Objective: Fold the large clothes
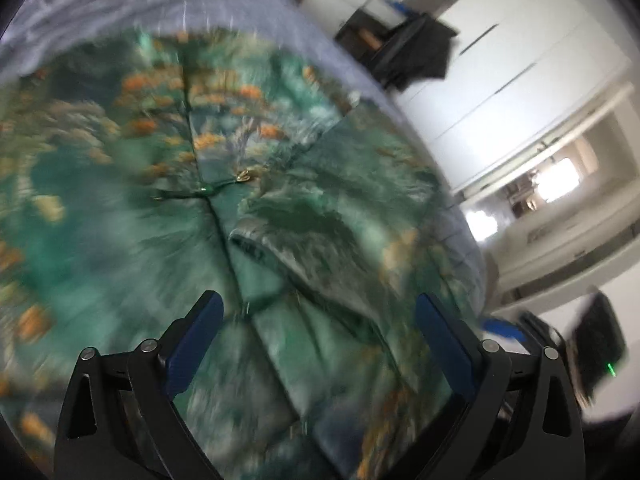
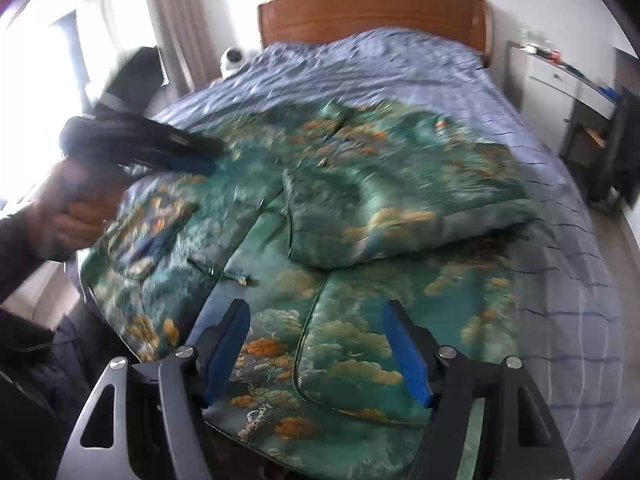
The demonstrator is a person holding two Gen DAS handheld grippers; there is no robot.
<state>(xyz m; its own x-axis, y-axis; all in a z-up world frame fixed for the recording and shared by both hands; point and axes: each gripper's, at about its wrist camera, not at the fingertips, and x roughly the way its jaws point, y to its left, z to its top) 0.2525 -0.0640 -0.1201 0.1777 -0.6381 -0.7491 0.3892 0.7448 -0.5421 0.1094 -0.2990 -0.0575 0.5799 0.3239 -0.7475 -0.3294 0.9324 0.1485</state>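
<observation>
A large green satin garment (image 2: 360, 240) with orange and gold cloud patterns lies spread on the blue quilted bedspread (image 2: 400, 68). One sleeve (image 2: 400, 216) is folded across its front, beside the centre opening with knot fastenings (image 2: 236, 276). My right gripper (image 2: 318, 344) hovers open over the garment's near hem, with nothing between its blue pads. A hand (image 2: 80, 204) holds my left gripper (image 2: 208, 158) above the garment's left side. In the left wrist view the garment (image 1: 160, 200) is blurred and fills the frame, and the left gripper (image 1: 320, 320) stands open above it, holding nothing.
A wooden headboard (image 2: 372, 12) stands at the far end of the bed. A white nightstand (image 2: 568, 80) is at the right, a bright window with a curtain (image 2: 172, 20) at the left. White wardrobe doors (image 1: 512, 80) and a dark draped item (image 1: 416, 56) stand beyond the bed edge.
</observation>
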